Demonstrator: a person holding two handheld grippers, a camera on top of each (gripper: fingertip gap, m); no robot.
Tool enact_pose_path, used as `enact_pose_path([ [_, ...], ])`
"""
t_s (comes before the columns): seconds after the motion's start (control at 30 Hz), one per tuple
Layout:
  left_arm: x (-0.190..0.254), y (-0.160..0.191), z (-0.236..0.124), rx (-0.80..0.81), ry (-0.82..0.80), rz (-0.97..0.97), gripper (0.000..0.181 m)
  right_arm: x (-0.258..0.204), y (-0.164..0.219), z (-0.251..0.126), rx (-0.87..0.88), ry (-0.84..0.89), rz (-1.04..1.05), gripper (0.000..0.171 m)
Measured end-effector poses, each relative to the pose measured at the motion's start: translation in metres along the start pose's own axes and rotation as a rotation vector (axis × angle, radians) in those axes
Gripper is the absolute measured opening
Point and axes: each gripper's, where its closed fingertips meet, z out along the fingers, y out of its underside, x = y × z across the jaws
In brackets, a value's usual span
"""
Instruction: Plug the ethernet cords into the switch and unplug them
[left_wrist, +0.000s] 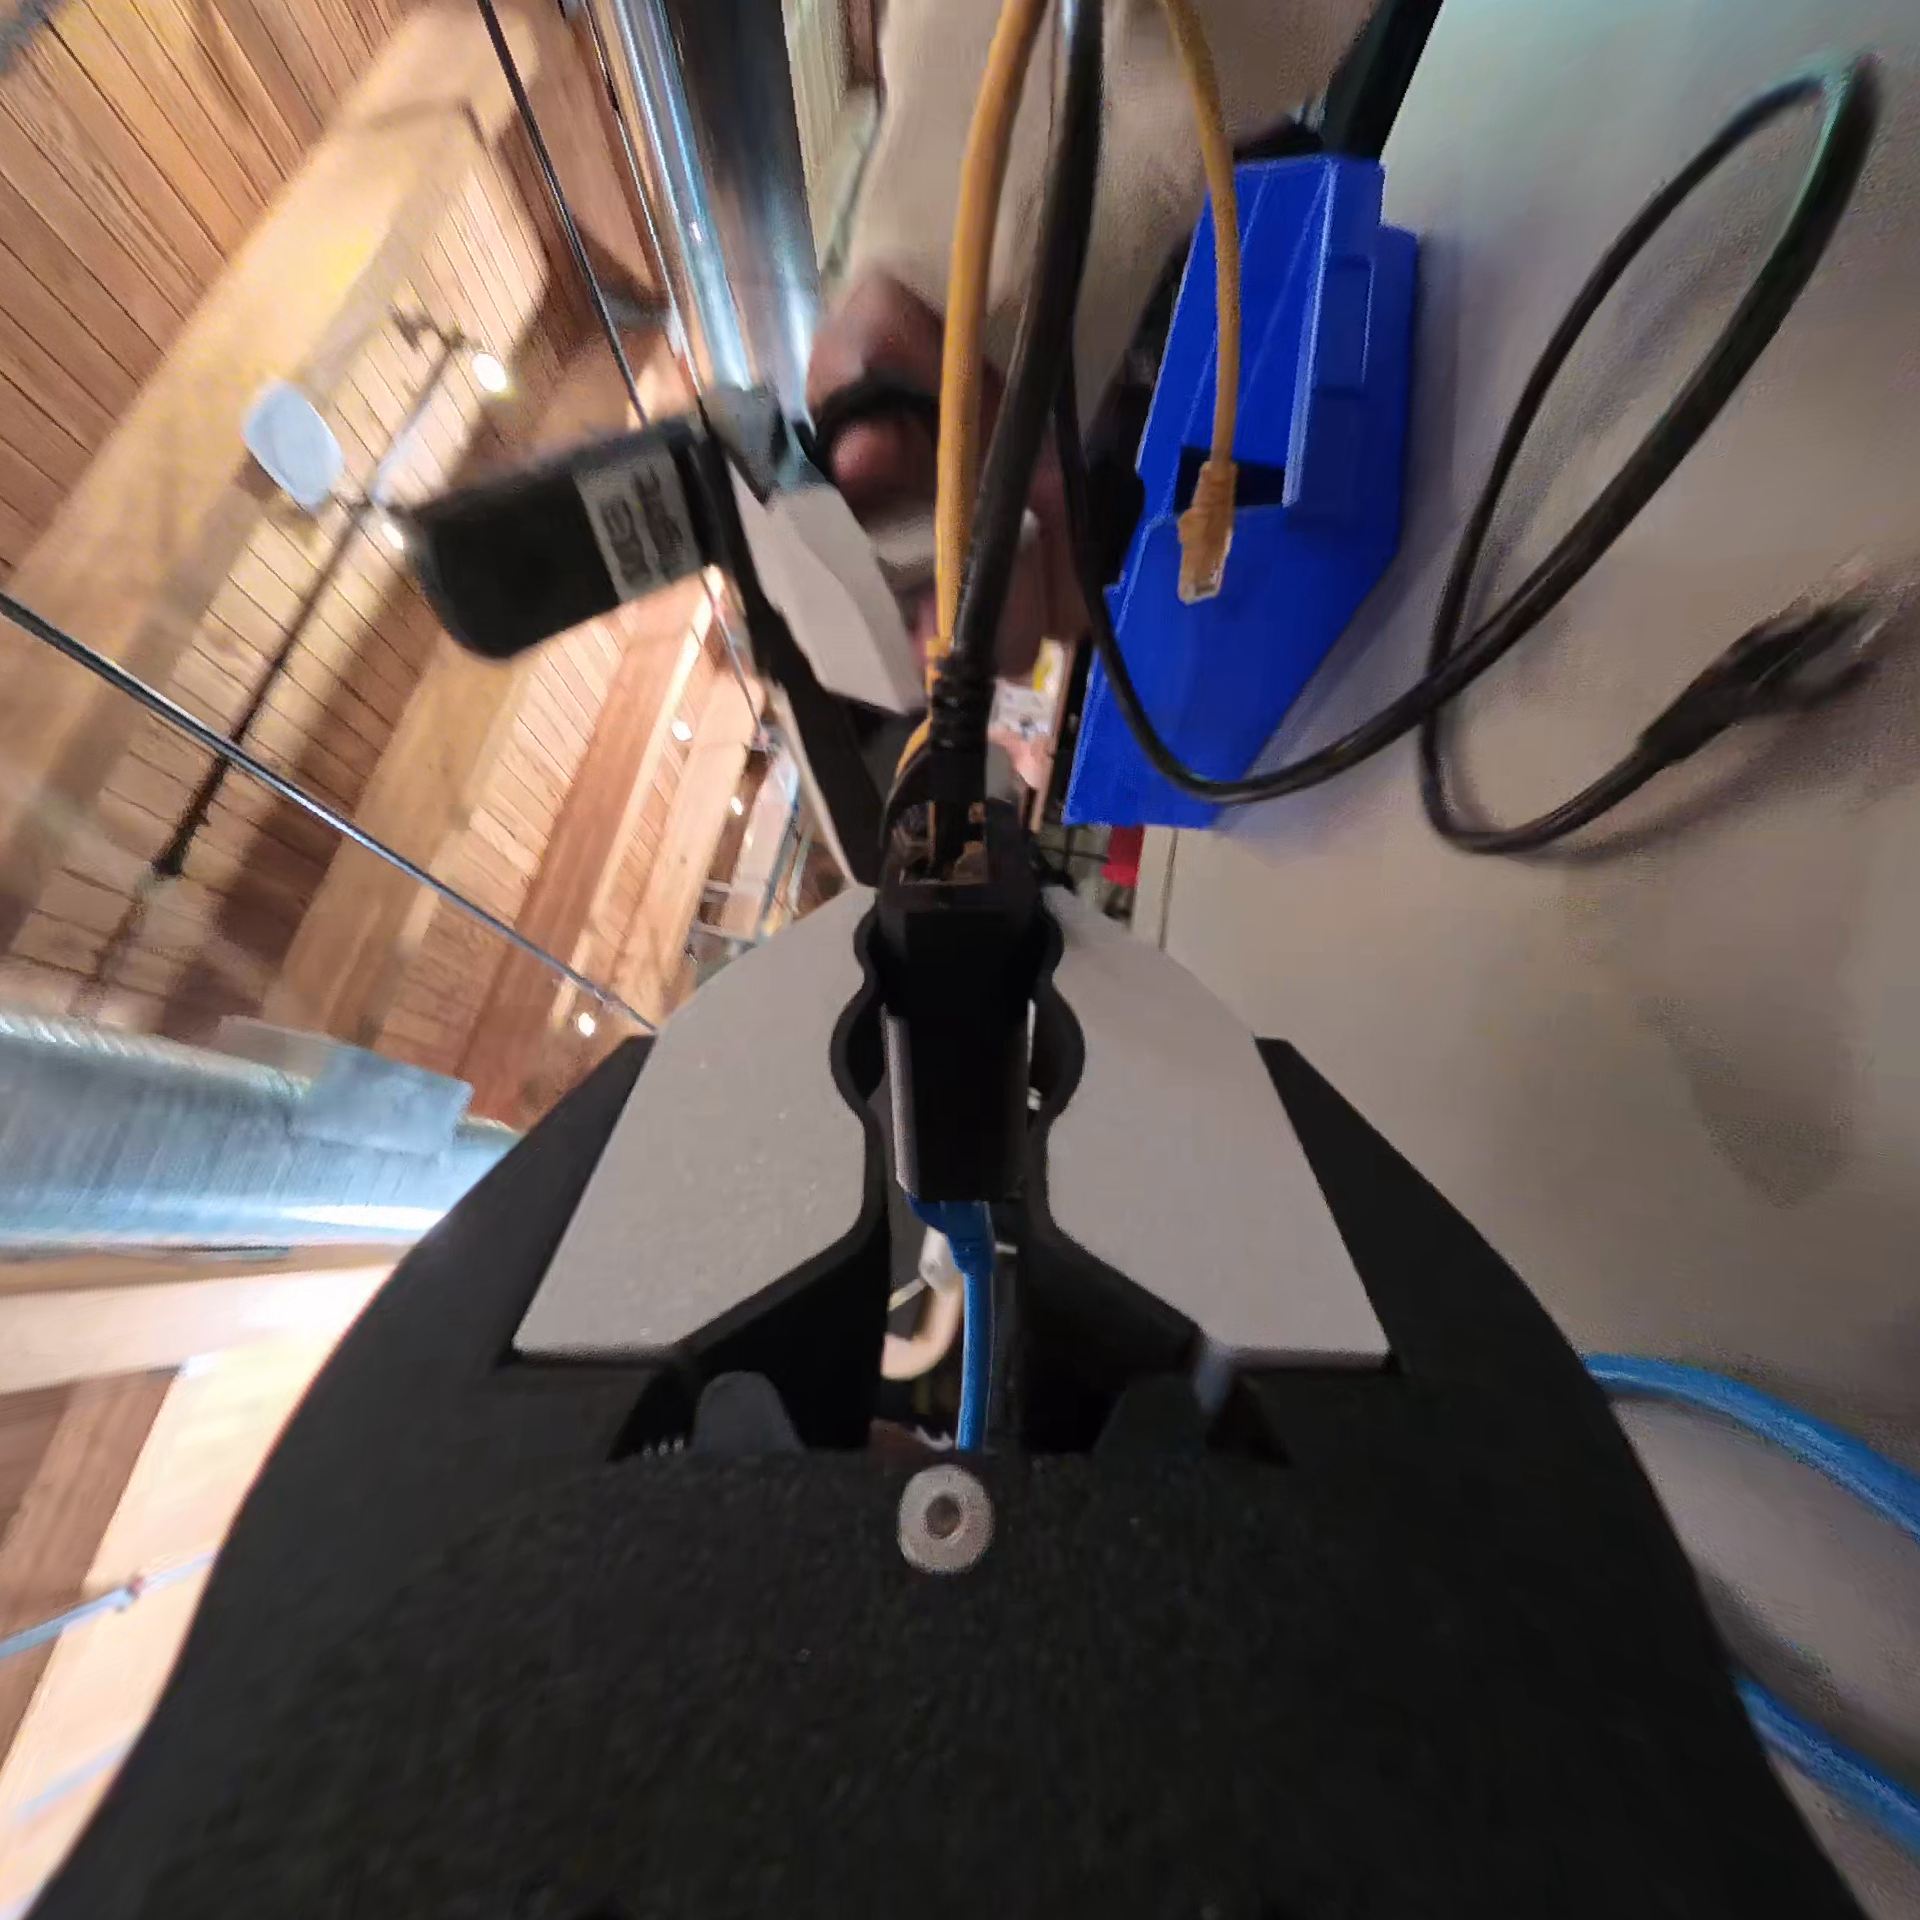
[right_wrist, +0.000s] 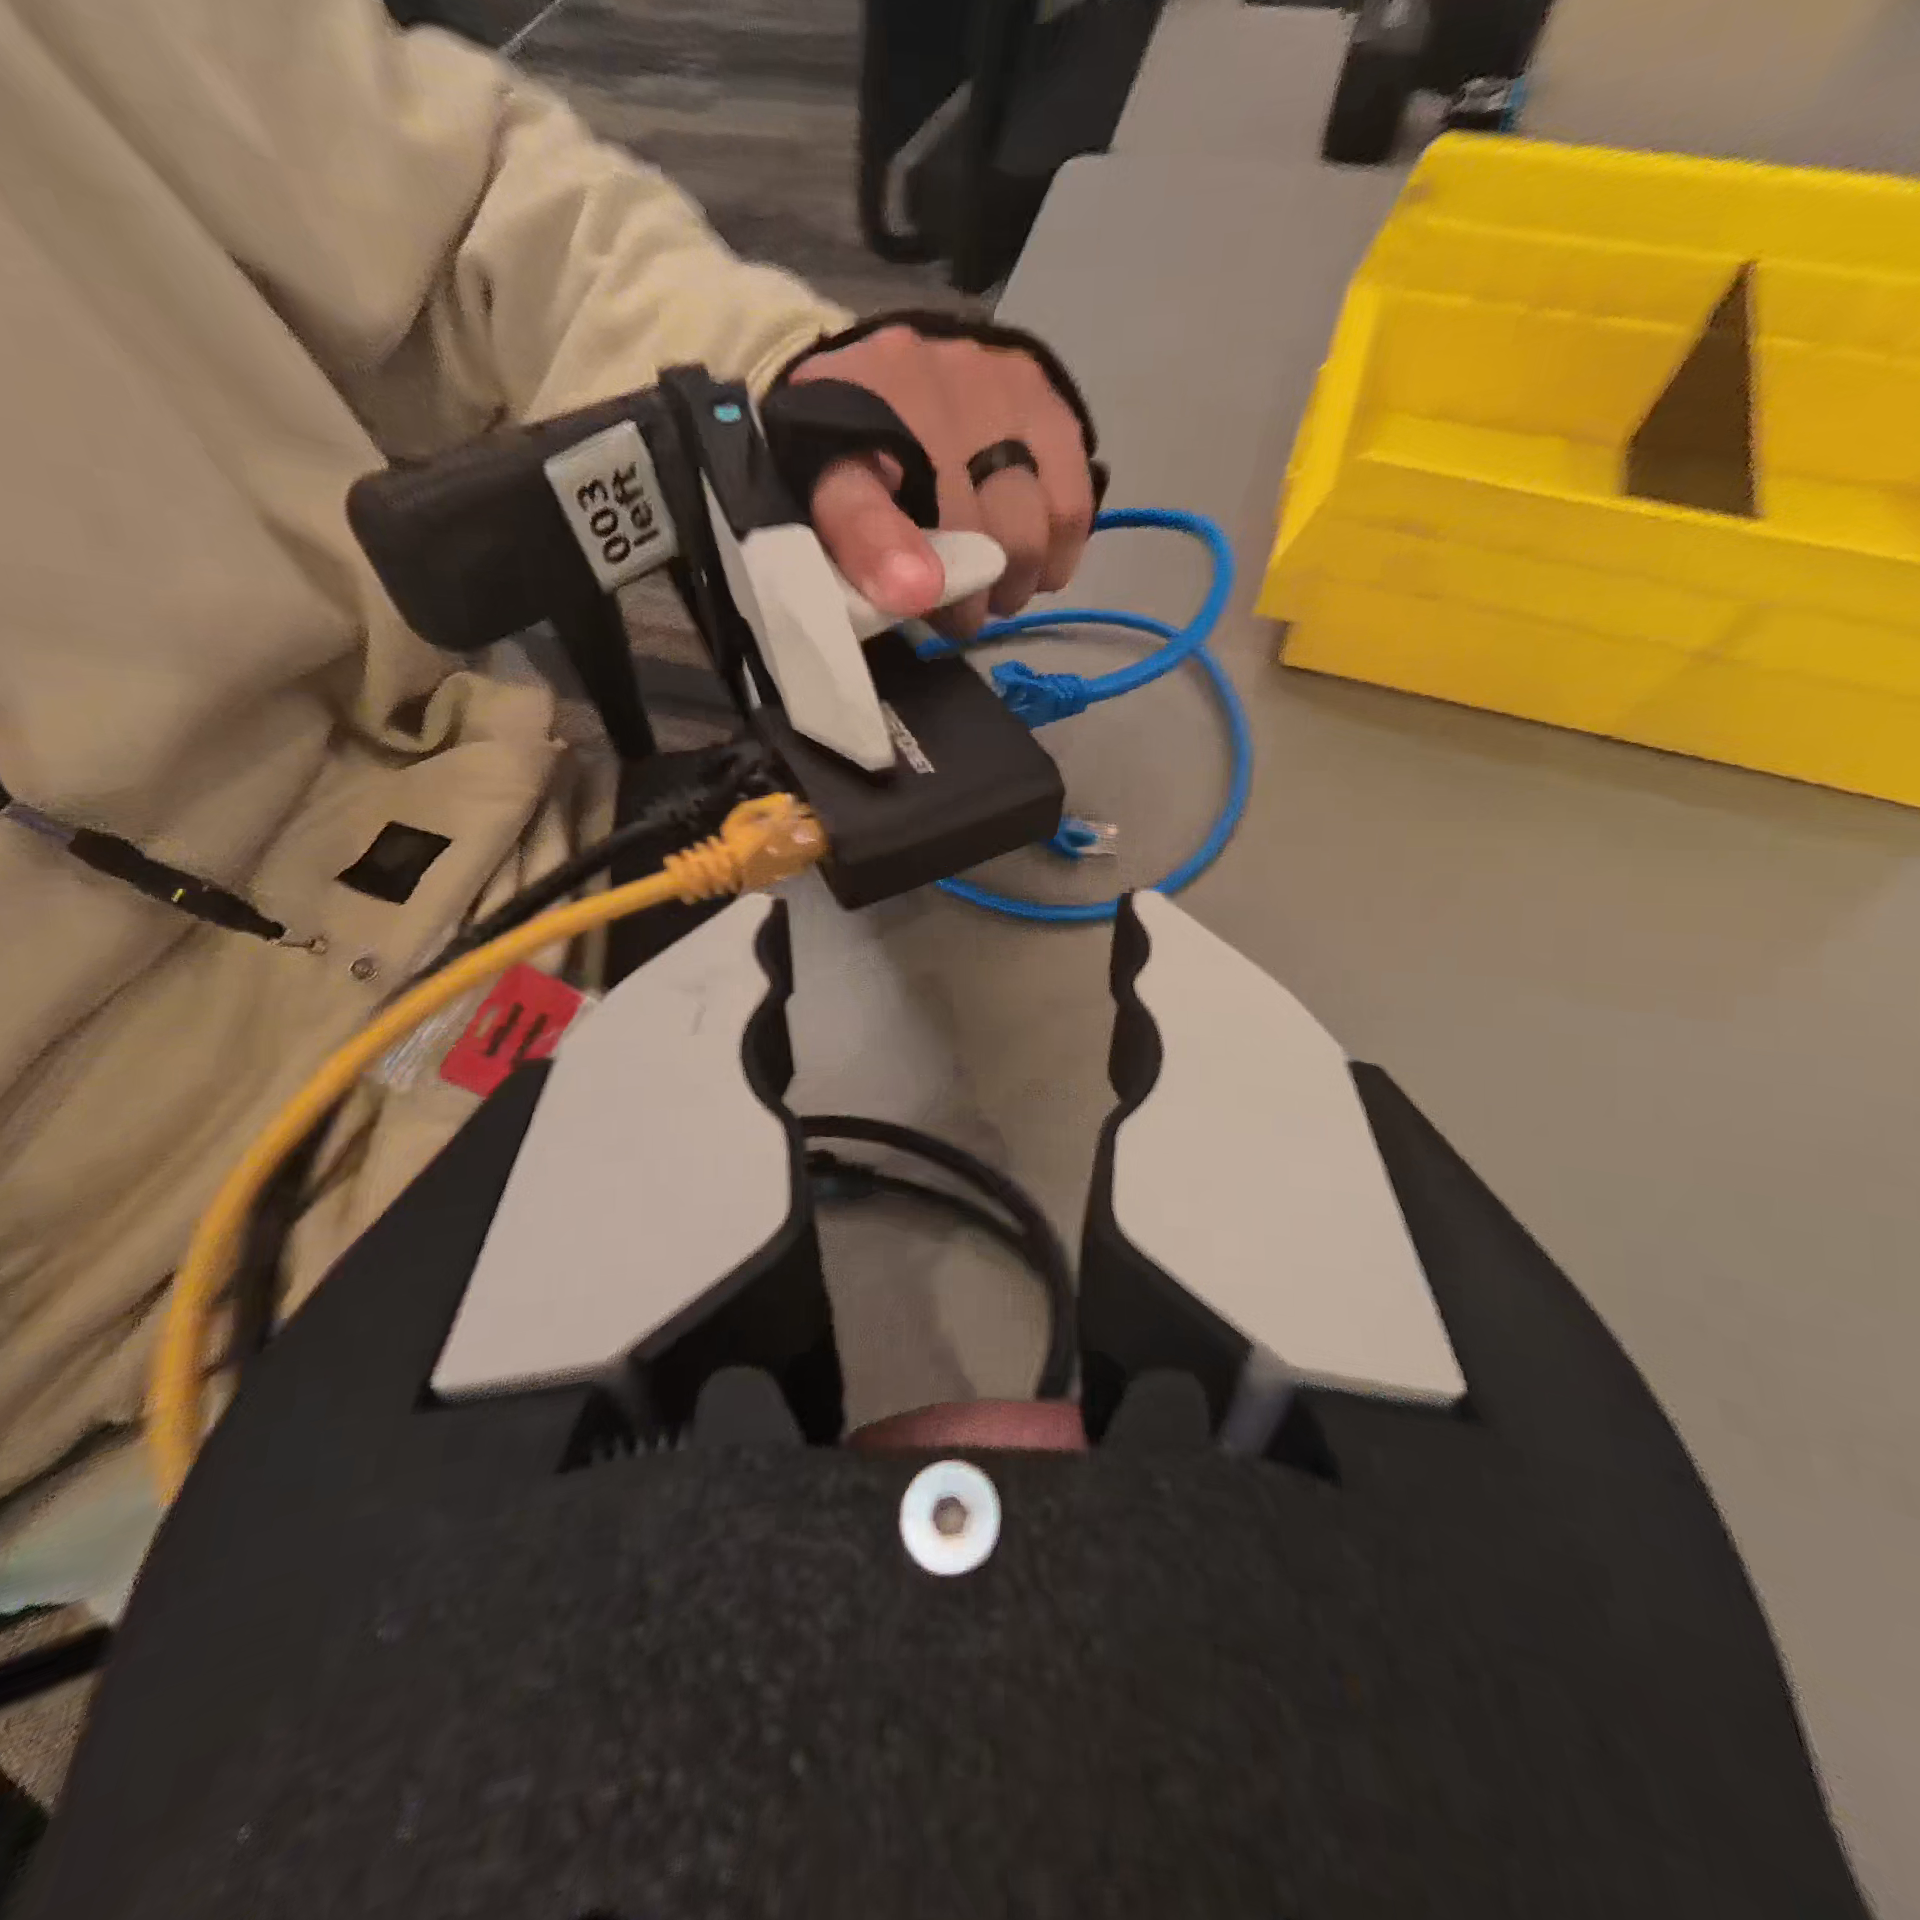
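A grey table (right_wrist: 1558, 1039) carries a yellow block (right_wrist: 1621, 499) near its far edge. The left tool (left_wrist: 951, 935) clamps the black switch (right_wrist: 925, 790) above the table, with yellow cord (right_wrist: 758, 847), black cord (left_wrist: 1023, 468) and blue cord (right_wrist: 1049, 691) plugged in. The right tool (right_wrist: 951, 935) is spread wide, empty, just beside the yellow plug.

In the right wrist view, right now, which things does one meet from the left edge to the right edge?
Beige jacket sleeve → yellow ethernet cord → left gripper, shut on the black switch → blue ethernet cord → yellow block.
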Motion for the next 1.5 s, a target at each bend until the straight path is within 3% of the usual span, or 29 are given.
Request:
enact_pose_path([
  [0.13,-0.006,-0.010,0.010,0.096,-0.031,0.061,0.023,-0.003,0.015,0.020,-0.015,-0.121,0.005,0.070],
  [0.33,-0.017,-0.006,0.025,0.173,-0.072,-0.075,0.023,-0.008,-0.001,0.016,0.301,-0.302,0.072,0.060],
  [0.6,-0.029,-0.001,0.035,0.196,-0.119,-0.158,0.023,0.000,-0.019,-0.008,0.472,-0.285,0.089,0.065],
  [0.8,-0.020,-0.003,0.038,0.197,-0.117,-0.136,0.023,-0.003,-0.017,-0.004,0.421,-0.334,0.101,0.061],
  [1.07,-0.017,0.013,0.042,0.076,-0.091,-0.178,0.023,0.010,-0.014,-0.004,0.363,-0.224,0.168,0.058],
  [1.33,-0.021,0.006,0.040,0.072,-0.107,-0.132,0.023,0.002,-0.014,-0.007,0.398,-0.203,0.180,0.058],
  [1.5,-0.016,0.012,0.042,0.018,-0.080,-0.164,0.024,0.005,-0.009,-0.007,0.334,-0.124,0.174,0.056],
])
